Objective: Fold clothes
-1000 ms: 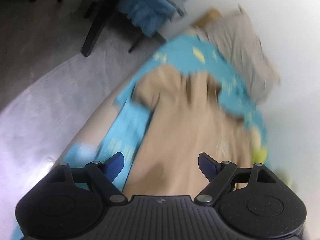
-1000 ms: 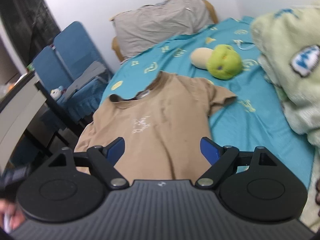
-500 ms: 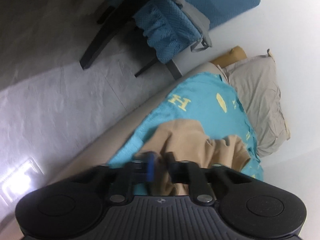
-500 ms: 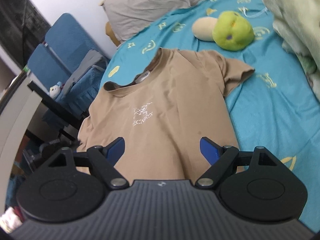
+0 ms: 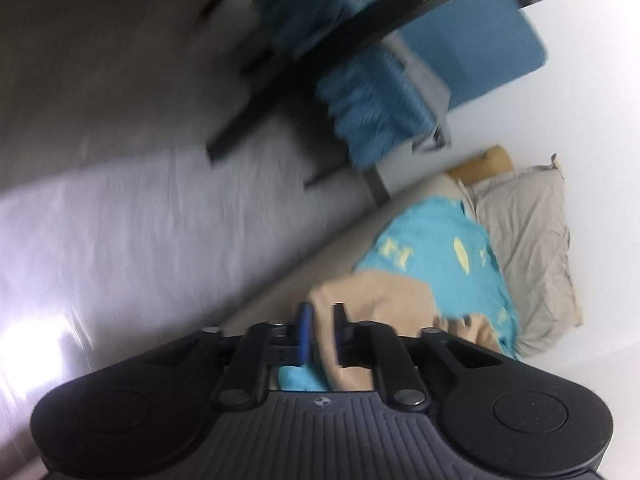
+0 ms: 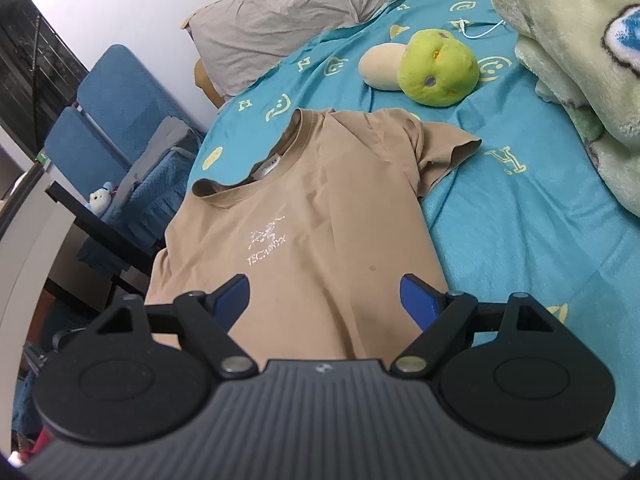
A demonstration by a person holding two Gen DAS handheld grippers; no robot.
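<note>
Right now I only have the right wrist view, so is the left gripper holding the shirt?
Observer: Yes, the left gripper is shut on the tan shirt, at its edge nearest the floor side of the bed.
Operator: Is that edge bunched?
Observer: The left view is blurred, but the cloth by the gripper looks gathered into a fold.
Operator: What lies beyond it?
Observer: Bare grey floor and a blue chair.
</note>
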